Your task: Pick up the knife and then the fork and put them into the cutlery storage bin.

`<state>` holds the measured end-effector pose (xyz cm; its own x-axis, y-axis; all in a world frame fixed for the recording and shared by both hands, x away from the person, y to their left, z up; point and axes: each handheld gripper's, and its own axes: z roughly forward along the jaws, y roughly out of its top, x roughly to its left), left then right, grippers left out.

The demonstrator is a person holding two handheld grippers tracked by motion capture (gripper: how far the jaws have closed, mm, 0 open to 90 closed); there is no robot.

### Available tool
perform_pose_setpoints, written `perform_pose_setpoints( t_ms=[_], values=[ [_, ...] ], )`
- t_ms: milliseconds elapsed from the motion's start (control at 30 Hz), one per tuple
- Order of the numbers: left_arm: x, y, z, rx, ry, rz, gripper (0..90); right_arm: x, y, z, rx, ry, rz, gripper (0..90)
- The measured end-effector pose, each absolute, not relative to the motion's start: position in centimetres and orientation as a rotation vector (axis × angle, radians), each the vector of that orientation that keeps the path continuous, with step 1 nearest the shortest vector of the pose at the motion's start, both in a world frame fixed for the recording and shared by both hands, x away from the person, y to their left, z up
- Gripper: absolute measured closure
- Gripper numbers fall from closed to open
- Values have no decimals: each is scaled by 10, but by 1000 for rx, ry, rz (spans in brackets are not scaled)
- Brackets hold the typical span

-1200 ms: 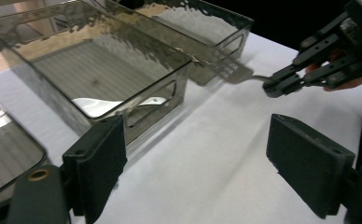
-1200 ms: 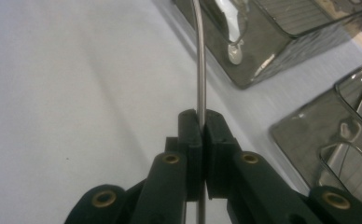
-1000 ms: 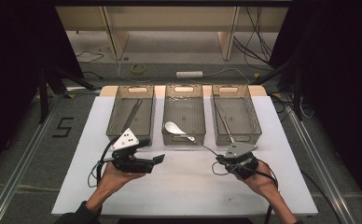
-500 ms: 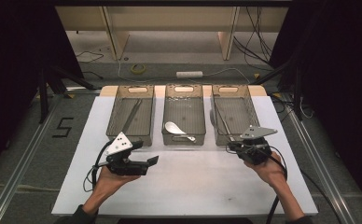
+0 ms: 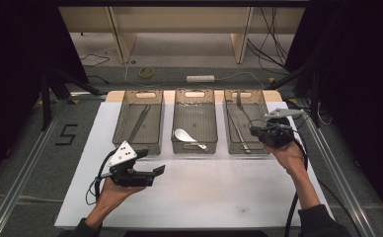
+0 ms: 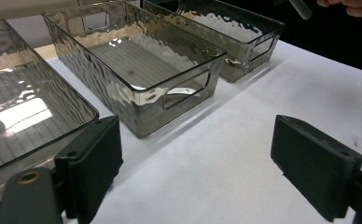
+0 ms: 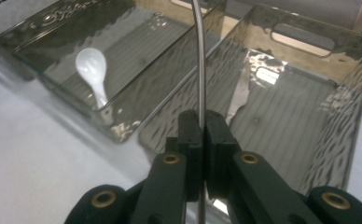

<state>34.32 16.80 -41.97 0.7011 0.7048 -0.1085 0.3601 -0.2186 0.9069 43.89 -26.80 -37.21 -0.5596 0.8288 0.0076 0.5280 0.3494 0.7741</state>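
My right gripper [image 5: 263, 132] hovers over the right bin [image 5: 239, 150], shut on a thin metal utensil [image 7: 200, 65]. That utensil shows edge-on in the right gripper view and rises straight from between the pressed jaws. Another metal utensil [image 7: 240, 95] lies on that bin's floor. A white spoon [image 5: 184, 136] [image 7: 93, 70] rests in the middle bin [image 5: 193, 149]. My left gripper [image 5: 152, 162] [image 6: 202, 158] is held over the white table cover in front of the left bin [image 5: 136, 146], jaws wide open with nothing between them.
Three smoked clear bins stand side by side at the far half of the white table cover [image 5: 204, 197]. Long thin dark pieces [image 5: 139, 122] lie in the left bin. Metal rails run along both sides of the table; cables and shelving lie beyond.
My right gripper has moved away from the person, to the right and upward, from the table's front to above the right bin, still shut on the utensil. The left gripper has stayed put.
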Motion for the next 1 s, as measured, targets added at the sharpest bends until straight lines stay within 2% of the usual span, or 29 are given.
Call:
perform_pose_setpoints(
  t_ms=[233, 600, 1000],
  values=[
    [341, 169, -420, 1817, 831, 408, 157, 466, -268, -368, 1273, 2209, 1048, 874],
    [340, 169, -420, 1816, 823, 419, 156, 497, -263, -385, 1405, 2195, 964, 873],
    [339, 169, -419, 1810, 819, 425, 156, 508, -267, -406, 1516, 2209, 871, 871]
  ],
)
